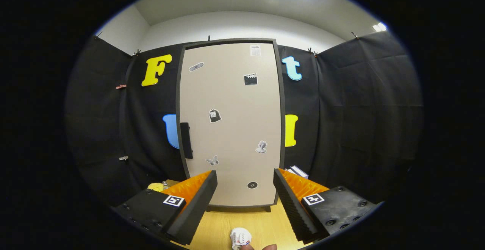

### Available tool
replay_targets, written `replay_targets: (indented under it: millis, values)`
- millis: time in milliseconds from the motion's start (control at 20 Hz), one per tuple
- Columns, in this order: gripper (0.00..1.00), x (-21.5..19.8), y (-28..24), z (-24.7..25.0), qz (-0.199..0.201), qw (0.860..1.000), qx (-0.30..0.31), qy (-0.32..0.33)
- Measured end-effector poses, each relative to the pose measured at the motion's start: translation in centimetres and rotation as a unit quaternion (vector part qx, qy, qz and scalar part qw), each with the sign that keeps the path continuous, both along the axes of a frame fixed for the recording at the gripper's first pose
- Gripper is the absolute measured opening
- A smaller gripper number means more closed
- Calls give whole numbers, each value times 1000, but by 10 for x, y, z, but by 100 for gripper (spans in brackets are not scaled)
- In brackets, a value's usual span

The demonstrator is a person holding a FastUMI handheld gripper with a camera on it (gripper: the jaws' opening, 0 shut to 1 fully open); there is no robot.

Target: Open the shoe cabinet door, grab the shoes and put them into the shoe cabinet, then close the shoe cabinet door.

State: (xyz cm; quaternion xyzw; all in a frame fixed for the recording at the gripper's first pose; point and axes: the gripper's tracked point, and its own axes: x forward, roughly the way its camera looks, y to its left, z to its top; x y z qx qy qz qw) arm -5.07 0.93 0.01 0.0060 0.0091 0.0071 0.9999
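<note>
My claw (pixel 245 182) gapes open, empty. One tall beige dark-framed shoe cabinet door (pixel 231 125) at twelve o'clock, shut. One small white shoe (pixel 240 238) at six, partly cut off.

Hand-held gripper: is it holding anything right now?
Nothing. The hand-held gripper is open, its fingers apart, facing the closed cabinet door.

The gripper (pixel 245 189) stands with fingers spread, nothing between them. Ahead, bare worktop (pixel 261 223) runs to the closed shoe cabinet door (pixel 231 128), which blocks the way. 1 small white shoe (pixel 240 238) lies low between the fingers. Handle (pixel 186 140) on the door's left edge is unobstructed.
</note>
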Motion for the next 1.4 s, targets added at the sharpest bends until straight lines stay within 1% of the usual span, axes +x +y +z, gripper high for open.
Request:
replay_targets:
  millis: [250, 500, 650, 850, 1050, 1250, 1350, 1400]
  values:
    - [99, 27, 42, 2, 29, 1000, 7, 8]
    - [99, 69, 103, 8, 64, 998, -11, -3]
    - [99, 96, 133, 8, 71, 997, -20, -17]
    - [98, 136, 168, -1, 79, 997, -20, -13]
    - [97, 180, 186, -13, 68, 997, -32, -6]
    - [97, 222, 195, -25, 53, 998, -18, 11]
    - [96, 238, 200, -30, 53, 998, -5, 18]
    - [87, 245, 200, -34, 49, 999, -6, 21]
